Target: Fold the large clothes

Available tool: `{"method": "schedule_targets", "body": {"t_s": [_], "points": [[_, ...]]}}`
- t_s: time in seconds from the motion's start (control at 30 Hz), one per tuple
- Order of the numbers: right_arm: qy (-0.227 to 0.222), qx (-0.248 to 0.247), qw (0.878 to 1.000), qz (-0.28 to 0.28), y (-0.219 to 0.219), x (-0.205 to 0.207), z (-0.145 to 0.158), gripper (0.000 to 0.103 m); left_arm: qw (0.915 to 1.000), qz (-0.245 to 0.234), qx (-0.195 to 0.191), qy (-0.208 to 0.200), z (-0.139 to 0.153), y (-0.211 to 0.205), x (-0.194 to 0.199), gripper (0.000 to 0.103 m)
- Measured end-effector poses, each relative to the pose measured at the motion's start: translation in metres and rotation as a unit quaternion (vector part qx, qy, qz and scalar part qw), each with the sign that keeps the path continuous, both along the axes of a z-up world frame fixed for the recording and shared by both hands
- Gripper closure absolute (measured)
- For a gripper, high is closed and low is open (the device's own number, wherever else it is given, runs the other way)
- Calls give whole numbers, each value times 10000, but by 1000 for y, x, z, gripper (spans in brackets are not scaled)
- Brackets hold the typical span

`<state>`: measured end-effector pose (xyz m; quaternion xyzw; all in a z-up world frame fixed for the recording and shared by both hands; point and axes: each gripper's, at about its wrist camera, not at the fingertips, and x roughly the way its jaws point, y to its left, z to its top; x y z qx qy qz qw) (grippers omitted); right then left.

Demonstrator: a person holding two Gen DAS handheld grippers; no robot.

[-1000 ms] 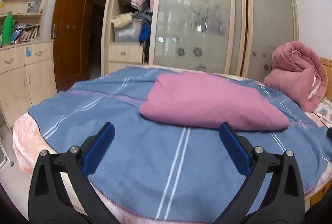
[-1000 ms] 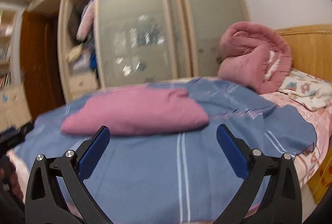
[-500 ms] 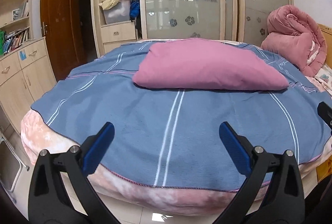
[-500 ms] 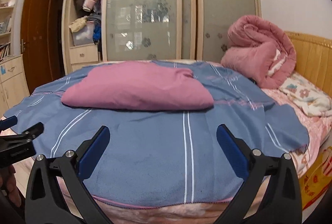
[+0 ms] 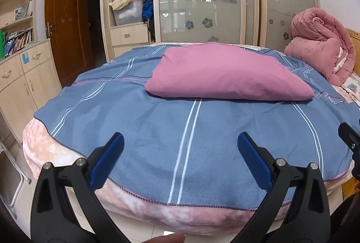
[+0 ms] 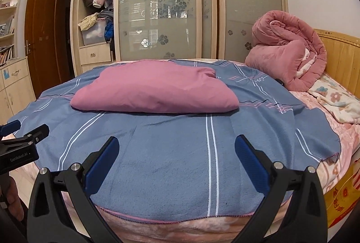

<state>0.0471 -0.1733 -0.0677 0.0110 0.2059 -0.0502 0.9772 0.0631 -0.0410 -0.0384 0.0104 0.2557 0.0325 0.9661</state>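
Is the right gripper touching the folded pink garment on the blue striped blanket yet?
Apart. In the right wrist view the right gripper is open near the bed's front edge, with bare blue striped blanket between its fingertips and the folded pink garment.

Left gripper (image 5: 180, 149): jaws spread wide — nothing between the blue pads, held level
Right gripper (image 6: 176, 148): jaws equally wide, gripping nothing — alongside the left, well apart

Black gripper (image 5: 180, 148) arms, blue pads, silver screws.
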Motion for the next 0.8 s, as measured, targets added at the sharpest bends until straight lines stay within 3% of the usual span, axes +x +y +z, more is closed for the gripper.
{"method": "schedule_targets", "body": {"t_s": [0.27, 0.8], "points": [[23, -15, 10000, 19, 0, 2, -2, 1, 9998, 64, -171, 49, -1, 2, 2, 2], [46, 64, 9999, 80, -1, 1, 1, 1, 9999, -25, -87, 70, -2, -3, 3, 2]]}}
